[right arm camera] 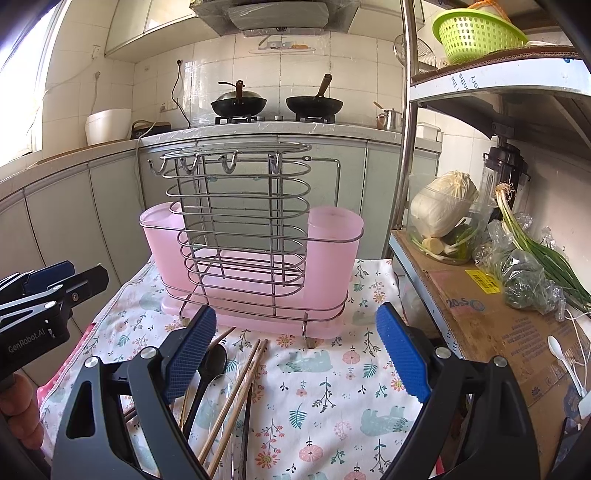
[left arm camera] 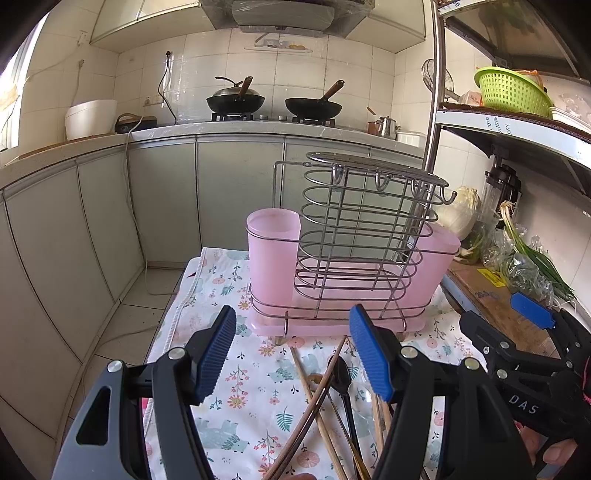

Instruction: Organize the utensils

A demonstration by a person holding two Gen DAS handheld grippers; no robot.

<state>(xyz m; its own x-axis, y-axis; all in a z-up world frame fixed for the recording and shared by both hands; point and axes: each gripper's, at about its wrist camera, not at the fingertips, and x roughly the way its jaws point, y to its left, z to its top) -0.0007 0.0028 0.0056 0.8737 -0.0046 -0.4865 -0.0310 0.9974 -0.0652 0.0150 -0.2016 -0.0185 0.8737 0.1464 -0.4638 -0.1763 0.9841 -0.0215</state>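
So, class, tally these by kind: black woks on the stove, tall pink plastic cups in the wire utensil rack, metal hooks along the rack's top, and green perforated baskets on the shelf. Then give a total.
Black woks: 2
Tall pink plastic cups: 2
Metal hooks: 4
Green perforated baskets: 1
Total: 9

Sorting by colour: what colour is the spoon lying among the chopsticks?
Black; the spoon shows best in the right wrist view.

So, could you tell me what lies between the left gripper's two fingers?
In the left wrist view, the left gripper is open over bare floral cloth; the chopsticks and black spoon lie nearer its right finger.
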